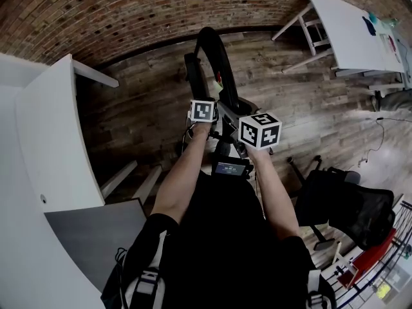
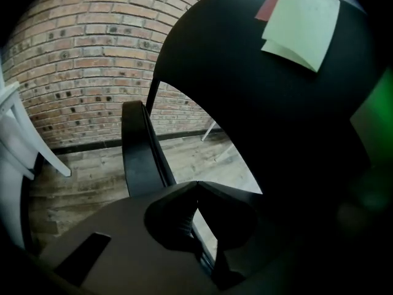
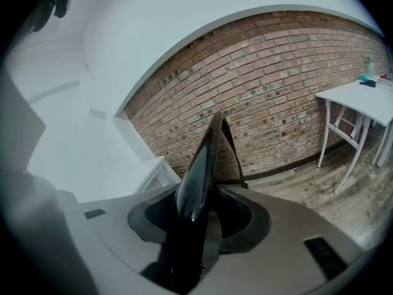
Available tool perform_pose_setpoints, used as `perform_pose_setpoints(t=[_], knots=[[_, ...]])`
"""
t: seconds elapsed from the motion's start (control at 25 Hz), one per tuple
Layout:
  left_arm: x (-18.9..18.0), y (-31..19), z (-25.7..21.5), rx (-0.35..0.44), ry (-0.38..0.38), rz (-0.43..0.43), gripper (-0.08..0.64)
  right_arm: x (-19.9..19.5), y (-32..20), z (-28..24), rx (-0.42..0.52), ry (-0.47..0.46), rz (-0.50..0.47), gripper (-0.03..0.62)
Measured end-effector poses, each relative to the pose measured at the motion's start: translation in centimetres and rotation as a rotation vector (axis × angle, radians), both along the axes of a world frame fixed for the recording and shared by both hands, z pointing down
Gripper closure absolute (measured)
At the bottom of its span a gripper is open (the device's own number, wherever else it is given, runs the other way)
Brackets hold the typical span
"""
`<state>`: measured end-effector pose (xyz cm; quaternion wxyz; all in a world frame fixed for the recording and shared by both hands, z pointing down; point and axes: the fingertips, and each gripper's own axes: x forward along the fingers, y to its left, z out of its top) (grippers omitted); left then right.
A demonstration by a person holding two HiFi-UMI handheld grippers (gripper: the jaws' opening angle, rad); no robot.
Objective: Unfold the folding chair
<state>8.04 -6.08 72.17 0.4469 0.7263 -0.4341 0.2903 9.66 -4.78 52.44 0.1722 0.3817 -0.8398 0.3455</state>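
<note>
Folding chair [image 1: 210,53]: black, glossy, upright on wood-plank floor [image 1: 302,114], directly ahead of both grippers, rounded back uppermost. Left gripper [image 2: 196,186]: clenched, jaw tips touching, nothing clearly pinched between them. Narrow black chair bar [image 2: 140,152] just beyond the tips and to their left. Broad curved chair panel [image 2: 276,121] above and to the right of the tips, close enough to fill that side of the left gripper view, bearing a pale green paper slip [image 2: 302,24] and a small red label [image 2: 268,5]. Right gripper [image 3: 201,192]: grasping the folding chair, jaws set wide on a thick glossy black edge seen end-on, the edge rising straight up beyond the tips. Left marker cube [image 1: 203,111] and right marker cube [image 1: 260,131]: side by side in the head view, near each other, the right one nearer the person, a bare forearm trailing behind each. Brick wall [image 3: 276,72]: beyond the chair, ahead of both grippers. White table [image 3: 359,97]: well to the right of the right gripper, against the wall, with small items on top too small to identify. White desk [image 1: 55,134]: well to the left of the left gripper. Black office chair [image 1: 347,205]: behind the right gripper and to its right, apart from the folding chair.
</note>
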Motion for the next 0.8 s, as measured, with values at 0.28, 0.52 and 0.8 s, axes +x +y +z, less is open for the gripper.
perform_pose_setpoints(t=[0.28, 0.52, 0.8], knots=[[1.3, -2.0, -1.9, 0.113, 0.042, 0.054, 0.545, 1.0, -0.4, 0.1, -0.012, -0.02, 0.014, 0.422], [1.5, -0.7, -0.4, 0.091, -0.044, 0.127, 0.545, 3.3, -0.9, 0.2, -0.028, -0.058, 0.028, 0.425], [1.0, -0.9, -0.5, 0.146, -0.083, 0.14, 0.545, 4.5, -1.3, 0.4, -0.036, -0.111, 0.038, 0.425]])
